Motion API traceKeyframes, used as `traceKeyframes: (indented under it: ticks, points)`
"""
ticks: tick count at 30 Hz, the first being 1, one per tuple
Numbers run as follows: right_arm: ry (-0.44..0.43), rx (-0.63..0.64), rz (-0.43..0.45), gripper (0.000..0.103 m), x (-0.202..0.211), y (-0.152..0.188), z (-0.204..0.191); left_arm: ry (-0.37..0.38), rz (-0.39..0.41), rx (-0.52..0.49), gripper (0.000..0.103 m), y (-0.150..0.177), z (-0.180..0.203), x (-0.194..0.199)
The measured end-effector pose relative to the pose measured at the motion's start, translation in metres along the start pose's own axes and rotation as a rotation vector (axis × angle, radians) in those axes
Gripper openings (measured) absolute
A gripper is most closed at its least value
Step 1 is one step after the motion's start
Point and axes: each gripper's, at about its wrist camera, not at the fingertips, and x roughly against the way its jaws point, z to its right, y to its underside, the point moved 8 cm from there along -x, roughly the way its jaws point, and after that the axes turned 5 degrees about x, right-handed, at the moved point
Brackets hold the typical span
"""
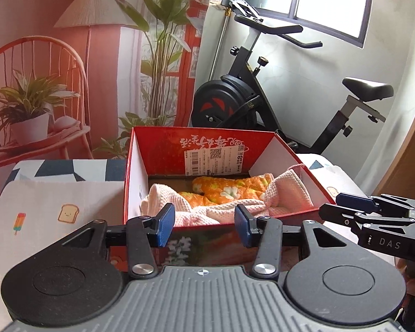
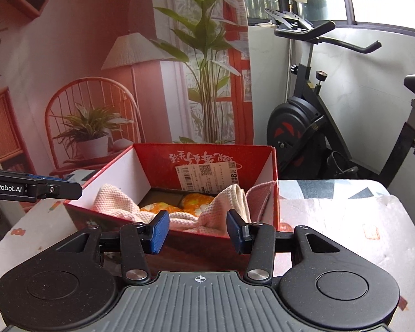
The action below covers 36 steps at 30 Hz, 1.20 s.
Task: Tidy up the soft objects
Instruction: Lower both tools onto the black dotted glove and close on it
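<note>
While your left gripper (image 1: 204, 228) and right gripper (image 2: 197, 231) hung before the red box (image 1: 135, 171), both jaws stood apart and empty; the pink towel (image 1: 229, 207) and orange floral cloth (image 1: 229, 186) lay inside it.

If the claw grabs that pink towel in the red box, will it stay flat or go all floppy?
Probably floppy: the pink towel already lies crumpled and folded in the red box, with one corner draped on the wall. It looks light, being thin waffle cloth. It may drag the orange flowered cloth along, since they overlap.
</note>
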Motion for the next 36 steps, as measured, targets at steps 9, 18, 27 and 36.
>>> traceKeyframes:
  ticks: [9, 18, 27, 36]
  points:
    - [-0.033, -0.035, -0.051, 0.043, 0.042, 0.058, -0.022, 0.026, -0.071, 0.111, 0.050, 0.080, -0.011, 0.026]
    - [-0.032, -0.060, -0.138, 0.043, 0.052, 0.111, -0.039, 0.061, -0.150, 0.170, 0.050, 0.128, -0.004, 0.011]
    - [-0.002, -0.095, -0.203, 0.047, 0.050, 0.141, -0.028, 0.068, -0.221, 0.188, 0.054, 0.155, 0.000, 0.003]
    - [-0.027, -0.103, -0.235, 0.048, 0.042, 0.147, -0.033, 0.107, -0.230, 0.187, 0.054, 0.163, 0.009, -0.004]
